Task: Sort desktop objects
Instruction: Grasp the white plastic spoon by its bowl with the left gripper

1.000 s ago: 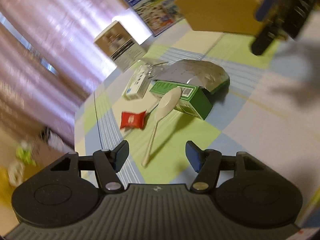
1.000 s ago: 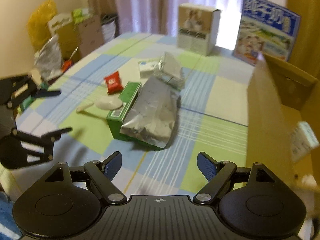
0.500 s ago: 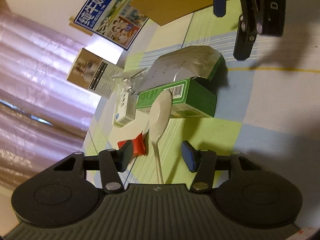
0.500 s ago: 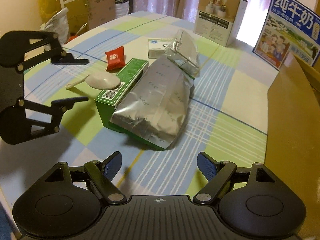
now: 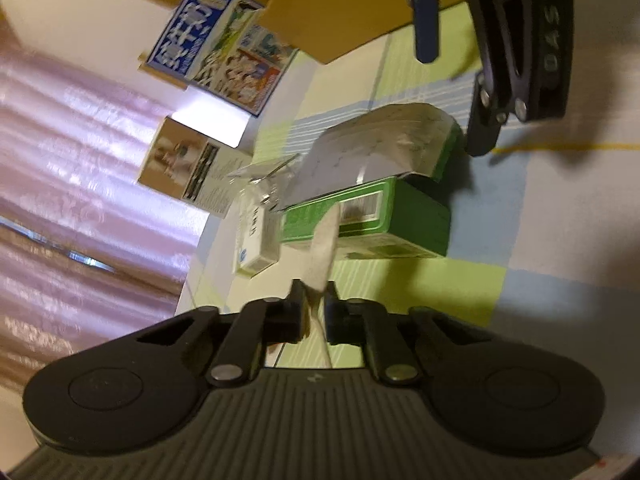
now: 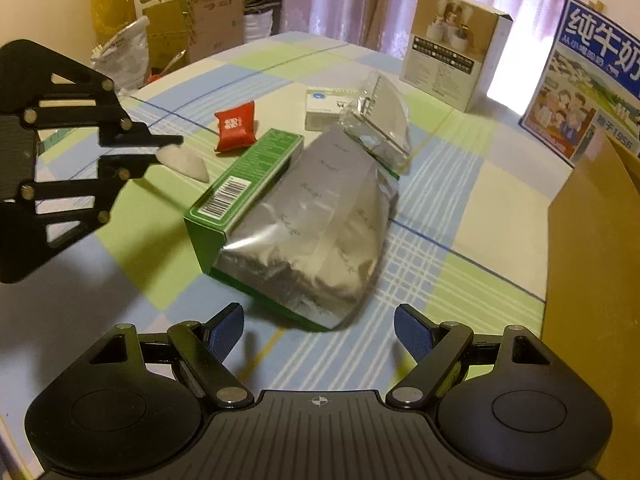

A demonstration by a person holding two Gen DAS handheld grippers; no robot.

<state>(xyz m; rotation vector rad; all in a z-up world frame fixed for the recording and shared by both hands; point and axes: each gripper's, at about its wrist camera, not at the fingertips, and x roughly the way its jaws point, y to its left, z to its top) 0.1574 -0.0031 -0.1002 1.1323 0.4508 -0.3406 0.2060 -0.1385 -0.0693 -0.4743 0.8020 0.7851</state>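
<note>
Closed since the earlier frame, the left claw (image 5: pixel 311 300) is now clenched on the spoon (image 5: pixel 325 246), whose handle is pinched between the pads. In the left wrist view the spoon's long axis runs from the lower centre up toward the frame's middle, its bowl ending over the green box (image 5: pixel 384 220); whether the bowl rests on the box or hangs clear of it cannot be told. In the right wrist view the spoon's bowl (image 6: pixel 182 162) is seen at centre left, just left of the green box and below the red packet (image 6: pixel 235 131). A silver pouch (image 6: pixel 320 224) lies across the box. The right claw (image 6: pixel 319 334) is held wide apart, gripping nothing, near the pouch's lower end, and is judged nearer to pouch and box. At upper right a blue carton (image 6: pixel 592 80) reads "纯牛奶" and "1956". A brown cardboard box (image 6: pixel 592 260) stands at the desk's (image 6: pixel 472 184) right edge.
</note>
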